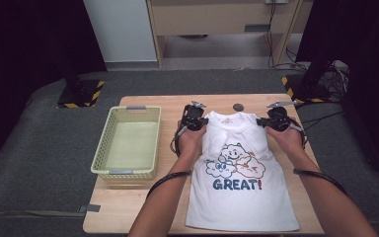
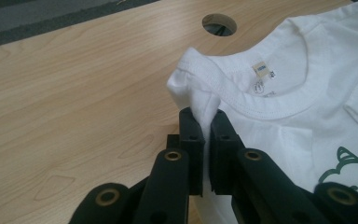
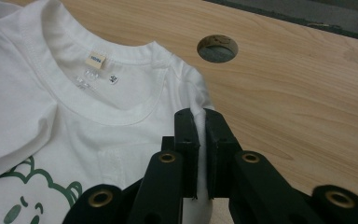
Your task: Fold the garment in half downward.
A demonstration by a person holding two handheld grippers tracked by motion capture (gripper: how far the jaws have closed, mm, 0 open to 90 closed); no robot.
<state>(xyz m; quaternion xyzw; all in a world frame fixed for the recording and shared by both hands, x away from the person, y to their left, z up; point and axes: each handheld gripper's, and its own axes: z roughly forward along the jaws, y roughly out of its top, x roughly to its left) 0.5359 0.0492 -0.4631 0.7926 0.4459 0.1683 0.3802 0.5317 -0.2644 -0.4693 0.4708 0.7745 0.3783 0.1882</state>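
High view: white cotton T-shirt with cloud cartoon and "GREAT!" print [image 1: 242, 173] is lying face up on the pale wooden table [image 1: 143, 207], collar toward the far edge, hem toward the person. Left gripper [image 1: 197, 120] and right gripper [image 1: 265, 122] are each pinching one shoulder beside the collar. Pale yellow slotted plastic basket [image 1: 127, 143] is sitting well left of the shirt, apart from it. Count: one shirt, one basket, two grippers, one round cable hole [image 1: 238, 106] in the table.

Left gripper view: jaws are standing almost closed, a fold of white shoulder fabric [image 2: 200, 100] squeezed between them. Shirt collar [image 2: 279, 100] is lying just right of the pinch. One neck label [image 2: 260, 69].

Right gripper view: jaws are likewise nearly closed on the other shoulder [image 3: 196, 108], cloth running down between the pads.

Judgement: lifting is best done with both hands rising evenly and keeping level, so the collar is staying taut and neither pinch is slipping off the seam.
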